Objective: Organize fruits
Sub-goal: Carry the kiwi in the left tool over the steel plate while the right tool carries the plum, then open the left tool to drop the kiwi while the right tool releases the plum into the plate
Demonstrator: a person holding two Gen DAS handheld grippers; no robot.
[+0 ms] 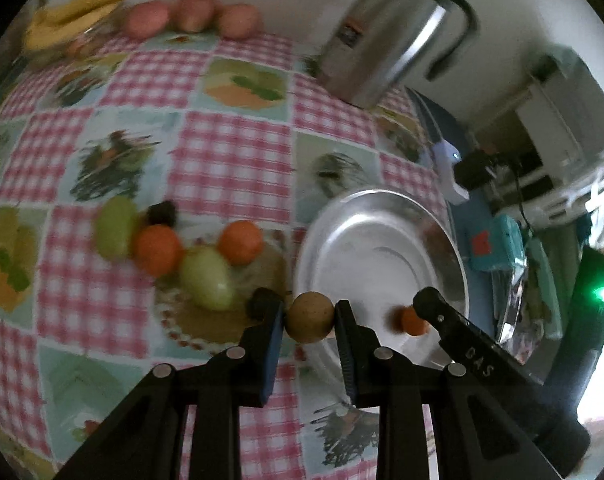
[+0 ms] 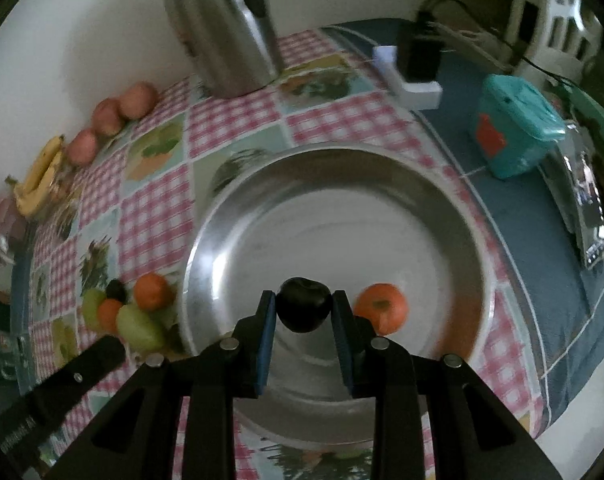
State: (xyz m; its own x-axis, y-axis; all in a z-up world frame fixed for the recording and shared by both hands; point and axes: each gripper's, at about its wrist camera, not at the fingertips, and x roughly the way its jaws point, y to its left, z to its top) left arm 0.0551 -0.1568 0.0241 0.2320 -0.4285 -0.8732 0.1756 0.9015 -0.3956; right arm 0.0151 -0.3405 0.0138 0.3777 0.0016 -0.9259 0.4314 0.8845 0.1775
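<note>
Currently both claws carry fruit: left claw clamped on a brown fruit, right claw on a dark plum over the metal plate. Next, I judge: lower, release beside the orange.

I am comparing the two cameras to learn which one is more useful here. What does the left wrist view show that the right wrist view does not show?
Only the left wrist view shows the left gripper shut on a brown round fruit.

Only the right wrist view shows the right gripper shut on a dark fruit over the metal plate.

Both show that plate with an orange fruit in it, the loose fruit pile on the checked tablecloth, the steel kettle, the bananas and the teal box.
</note>
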